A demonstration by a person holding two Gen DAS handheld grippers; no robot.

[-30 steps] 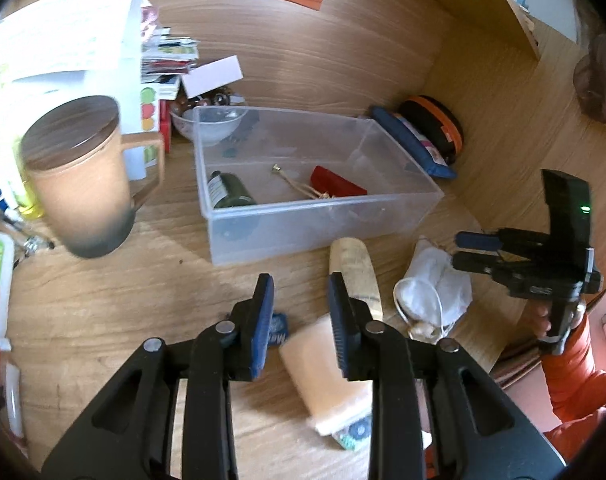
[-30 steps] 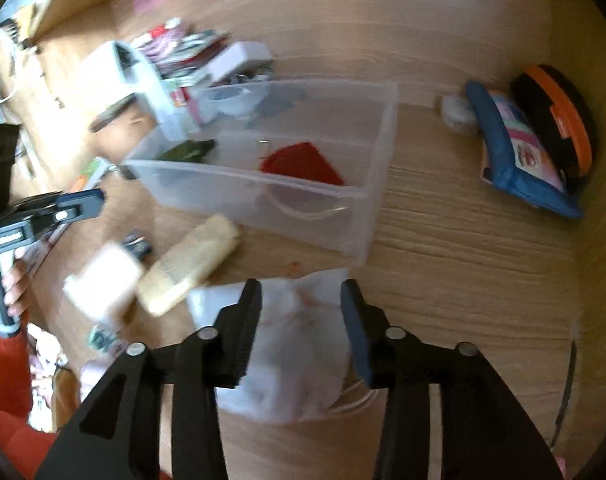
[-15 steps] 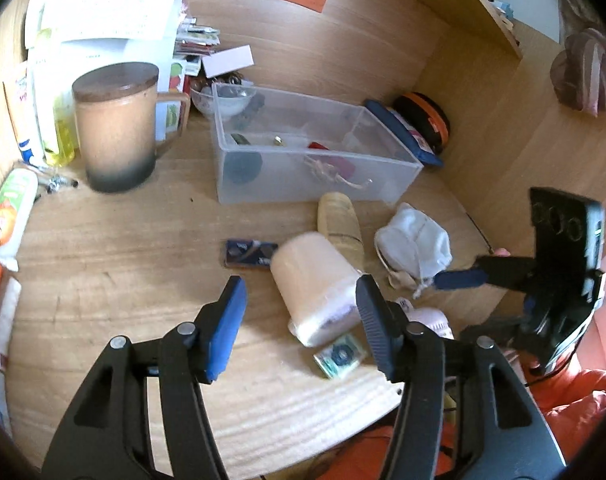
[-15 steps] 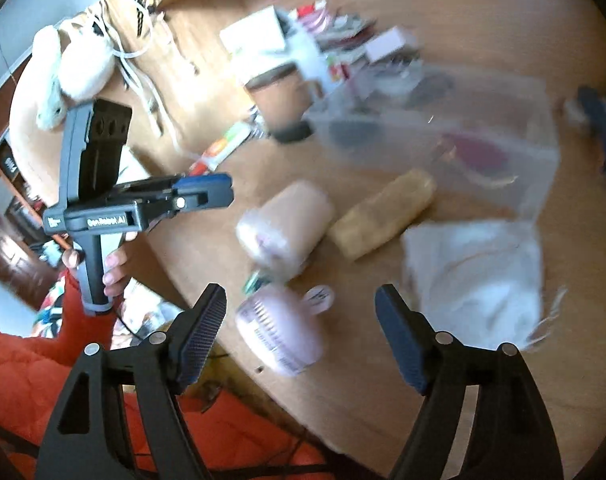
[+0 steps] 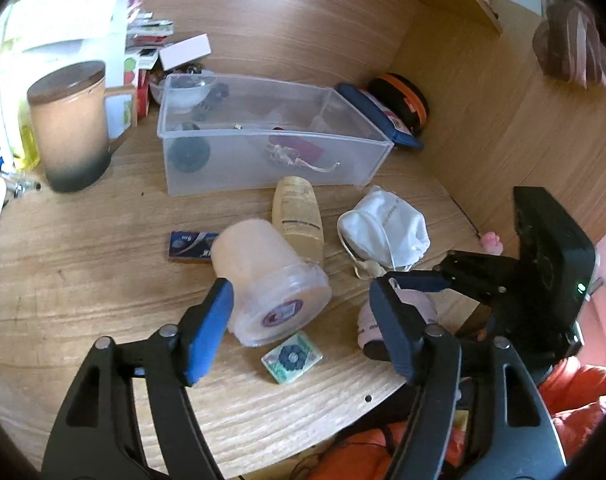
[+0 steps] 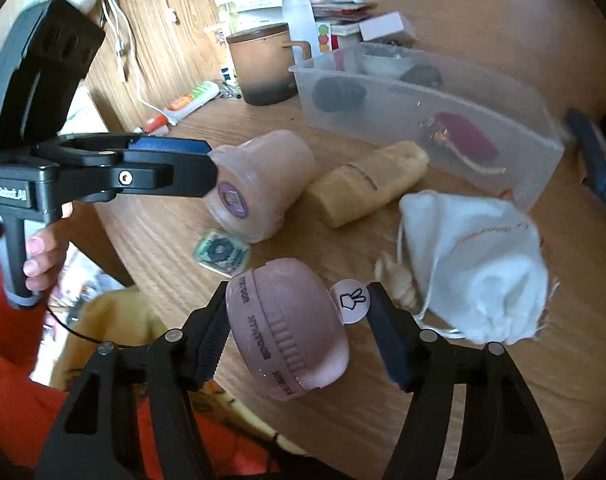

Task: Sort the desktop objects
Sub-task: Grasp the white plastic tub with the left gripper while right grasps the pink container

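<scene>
- Several items are already lying inside the bin: a dark bottle, a red piece and a corded trinket.
- Six things are still waiting in front of the bin: cup, tan tube, white pouch, blue packet, green tile, pink case.
- Right gripper is straddling the pink case, jaws spread, not yet pinching.
- Left gripper is hovering released beside the cup.

Soft daylight, faint shadows; strong fisheye bending with dark corners; the white drawstring cloth pouch looks motion-blurred.
</scene>
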